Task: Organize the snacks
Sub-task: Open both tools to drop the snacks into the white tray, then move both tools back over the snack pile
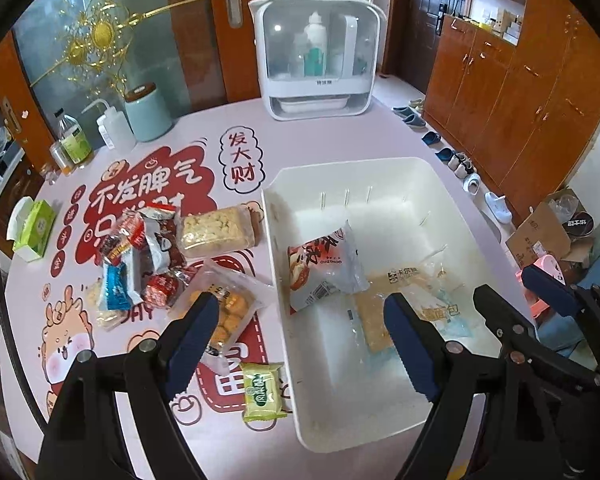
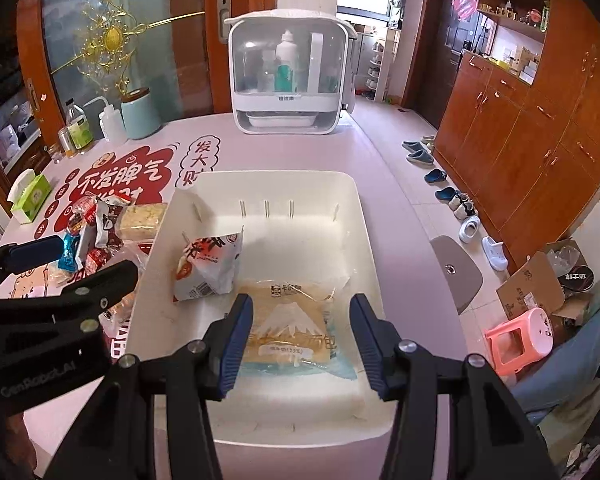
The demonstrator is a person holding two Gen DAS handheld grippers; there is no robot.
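Note:
A white bin (image 1: 452,196) (image 2: 364,216) stands on the table. In it lie a red-and-white snack bag (image 1: 324,268) (image 2: 210,268) and a clear bread packet (image 1: 384,316) (image 2: 292,320). Left of the bin is a pile of small snack packets (image 1: 144,256) (image 2: 92,232), a clear pack of yellow biscuits (image 1: 216,232), a pack of orange pieces (image 1: 228,312) and a green packet (image 1: 262,392). My left gripper (image 1: 300,324) is open and empty above the bin's left rim. My right gripper (image 2: 302,320) is open and empty above the bread packet.
A white cabinet with bottles (image 1: 316,56) (image 2: 288,72) stands at the table's far edge. A teal canister (image 1: 146,112), squeeze bottle (image 1: 112,128), jars (image 1: 74,140) and a green tissue box (image 1: 32,228) line the far left. Shoes, a pink stool (image 2: 520,336) and a carton (image 2: 536,288) sit on the floor right.

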